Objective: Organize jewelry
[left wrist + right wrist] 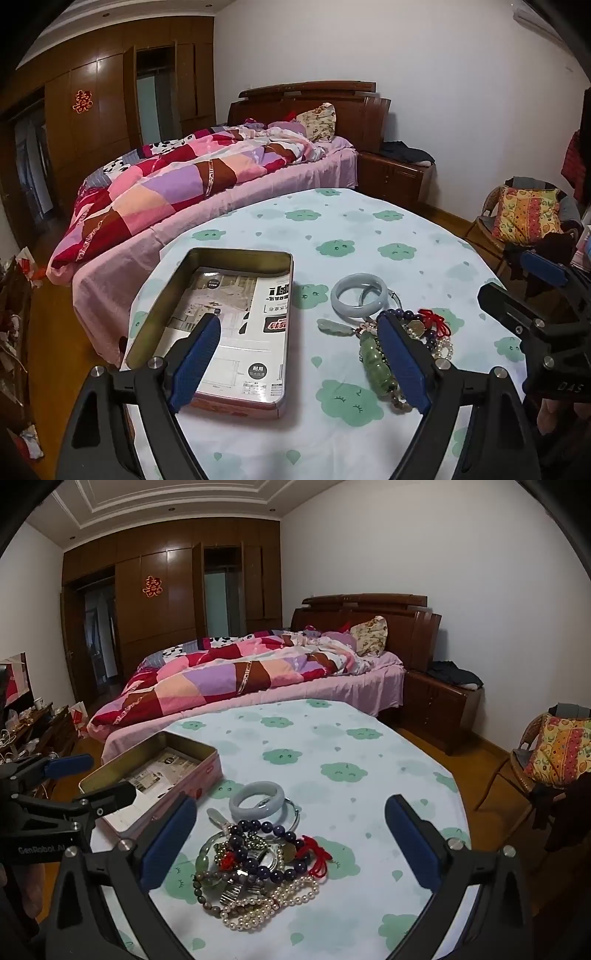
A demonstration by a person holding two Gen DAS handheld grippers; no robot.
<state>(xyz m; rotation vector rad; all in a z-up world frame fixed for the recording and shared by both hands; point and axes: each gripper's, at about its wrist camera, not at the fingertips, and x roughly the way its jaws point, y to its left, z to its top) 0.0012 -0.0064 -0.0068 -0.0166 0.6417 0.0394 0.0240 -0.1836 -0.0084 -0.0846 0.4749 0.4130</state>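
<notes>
While fingers [410, 842] spread wide, both grippers hold nothing.

Far half of the table [332, 738] is unobstructed cloth. Near left, the open tin [155, 775] blocks passage; the jewelry pile [258, 867] occupies near centre. Right of the pile is clear.

Pale blue tablecloth [369, 760], green cloud print. Gold-walled rectangular tin [236, 258], black-white printed paper inside, pink outer sides. Milky grey-blue jade bangle [256, 794]. Dark purple bead bracelet [258, 827], red tassel [317, 853]. White pearl strand [266, 904]. Translucent green bead bracelet [375, 363]. Gripper pads [197, 358] blue.
</notes>
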